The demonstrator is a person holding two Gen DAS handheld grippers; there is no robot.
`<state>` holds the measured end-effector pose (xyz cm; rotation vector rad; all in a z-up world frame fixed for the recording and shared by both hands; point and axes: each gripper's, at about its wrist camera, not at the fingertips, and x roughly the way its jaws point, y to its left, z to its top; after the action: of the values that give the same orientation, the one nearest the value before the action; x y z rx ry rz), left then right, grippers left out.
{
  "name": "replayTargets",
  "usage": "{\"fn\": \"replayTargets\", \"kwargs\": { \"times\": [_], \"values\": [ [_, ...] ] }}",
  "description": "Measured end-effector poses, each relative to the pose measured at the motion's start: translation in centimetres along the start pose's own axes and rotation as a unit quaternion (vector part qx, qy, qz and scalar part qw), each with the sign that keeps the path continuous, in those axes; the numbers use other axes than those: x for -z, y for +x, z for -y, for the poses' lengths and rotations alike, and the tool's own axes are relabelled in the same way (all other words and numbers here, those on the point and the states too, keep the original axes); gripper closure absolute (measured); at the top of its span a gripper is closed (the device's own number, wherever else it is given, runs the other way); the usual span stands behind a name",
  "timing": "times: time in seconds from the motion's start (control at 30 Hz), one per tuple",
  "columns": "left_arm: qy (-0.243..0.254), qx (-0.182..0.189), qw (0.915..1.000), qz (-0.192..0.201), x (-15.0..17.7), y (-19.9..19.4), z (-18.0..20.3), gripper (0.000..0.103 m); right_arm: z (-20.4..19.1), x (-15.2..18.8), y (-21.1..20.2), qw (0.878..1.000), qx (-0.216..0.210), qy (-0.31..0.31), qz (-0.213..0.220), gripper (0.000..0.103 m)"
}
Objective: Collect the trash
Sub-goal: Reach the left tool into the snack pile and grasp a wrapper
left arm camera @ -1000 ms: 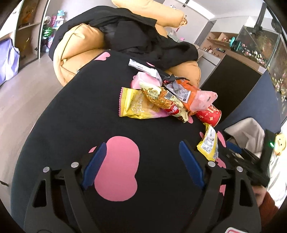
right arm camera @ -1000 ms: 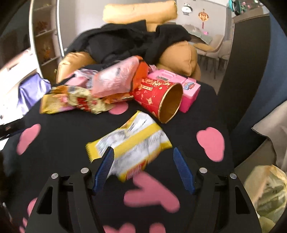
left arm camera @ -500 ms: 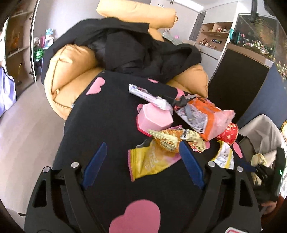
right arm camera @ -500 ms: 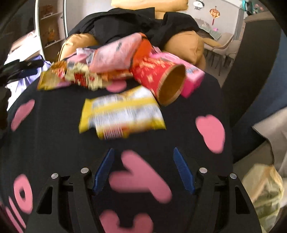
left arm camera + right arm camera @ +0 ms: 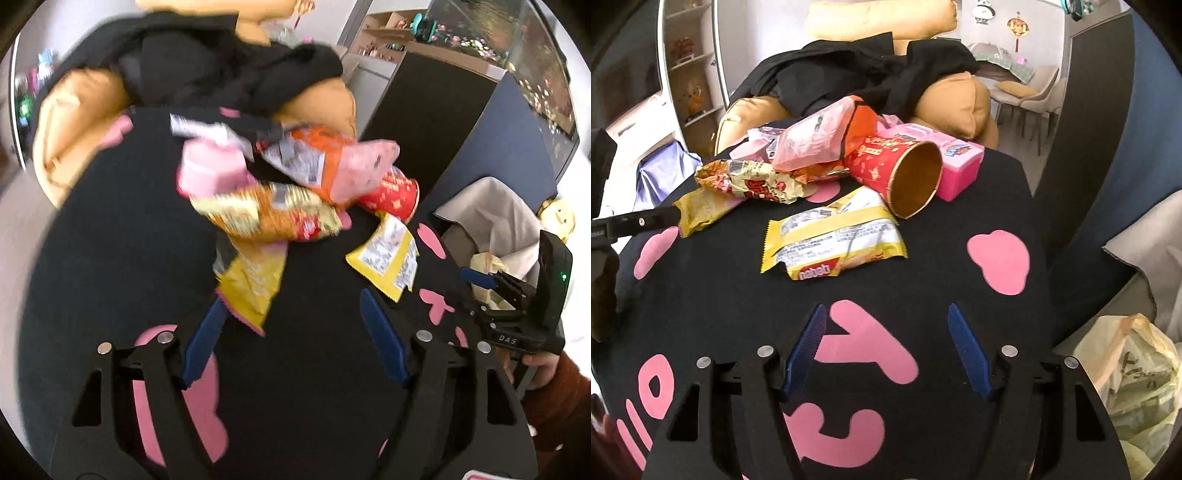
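Observation:
A pile of trash lies on a black cloth with pink shapes (image 5: pixel 701 295). It holds a yellow biscuit wrapper (image 5: pixel 831 232) (image 5: pixel 388 258), a red paper cup on its side (image 5: pixel 901 173) (image 5: pixel 391 192), an orange-pink bag (image 5: pixel 820 136) (image 5: pixel 325 162), a crumpled noodle packet (image 5: pixel 753 181) (image 5: pixel 269 214), a yellow chip bag (image 5: pixel 251 284) (image 5: pixel 698 210) and a pink box (image 5: pixel 956 162). My left gripper (image 5: pixel 291 306) is open, its tips just short of the yellow chip bag. My right gripper (image 5: pixel 886 314) is open and empty, a little short of the biscuit wrapper.
An orange cushion chair with black clothes (image 5: pixel 871 74) stands behind the pile. A plastic bag with trash (image 5: pixel 1126 376) sits at the right beside the cloth's edge, also in the left wrist view (image 5: pixel 487 266). A dark cabinet (image 5: pixel 424 110) stands at the right.
My left gripper has swung towards the pile, and the yellow chip bag now lies near its tips. My right gripper has drawn back slightly from the biscuit wrapper. Both stay open.

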<state>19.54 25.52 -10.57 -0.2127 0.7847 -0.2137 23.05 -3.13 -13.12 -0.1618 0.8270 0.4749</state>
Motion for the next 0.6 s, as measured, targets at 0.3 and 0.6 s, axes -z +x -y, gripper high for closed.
{"fn": "replayTargets", "kwargs": {
  "times": [0.3, 0.6],
  "values": [
    [-0.015, -0.038, 0.9981, 0.045, -2.4, -0.5, -1.9, 0.033, -0.3, 0.3, 0.4, 1.000, -0.010, 0.005, -0.002, 0.038],
    [-0.012, -0.077, 0.9965, 0.030, -5.4, 3.3, -1.3, 0.035, -0.5, -0.4, -0.1, 0.999, -0.022, 0.029, 0.012, 0.038]
  ]
}}
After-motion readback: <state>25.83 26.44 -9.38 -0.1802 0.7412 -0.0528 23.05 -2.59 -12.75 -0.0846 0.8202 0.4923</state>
